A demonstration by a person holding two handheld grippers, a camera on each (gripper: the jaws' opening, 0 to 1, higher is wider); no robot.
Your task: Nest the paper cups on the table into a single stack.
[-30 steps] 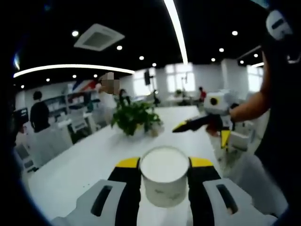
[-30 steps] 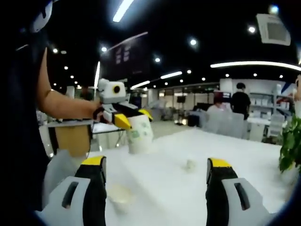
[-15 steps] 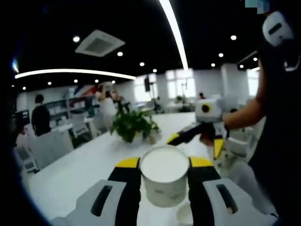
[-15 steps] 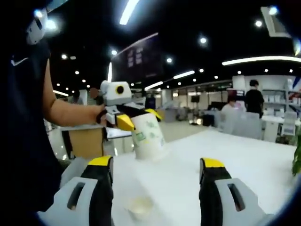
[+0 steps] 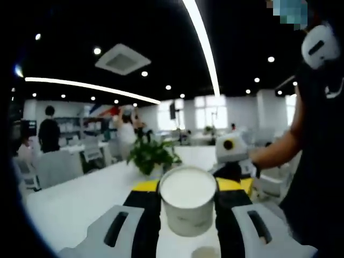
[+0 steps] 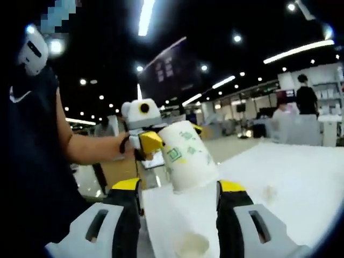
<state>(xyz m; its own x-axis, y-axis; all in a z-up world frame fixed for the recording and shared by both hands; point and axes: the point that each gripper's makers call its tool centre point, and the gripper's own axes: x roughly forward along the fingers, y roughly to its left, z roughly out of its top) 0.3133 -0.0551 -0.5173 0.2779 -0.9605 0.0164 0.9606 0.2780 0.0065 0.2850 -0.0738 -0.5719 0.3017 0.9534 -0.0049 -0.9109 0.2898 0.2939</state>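
left gripper (image 5: 188, 189) pinching paper cup (image 5: 188, 200) by sides, carrying it above white bench (image 5: 70, 201). right gripper (image 6: 180, 188) spreading wide, holding nothing, second cup (image 6: 191, 244) lying on bench below it. risks: held cup tilting, rim catching on second cup, or squeeze crushing wall. second cup blurring, orientation unclear; bench edges cut off.

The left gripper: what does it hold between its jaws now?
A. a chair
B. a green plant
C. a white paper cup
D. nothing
C: in the left gripper view the left gripper has its yellow-tipped jaws closed on both sides of a white paper cup.
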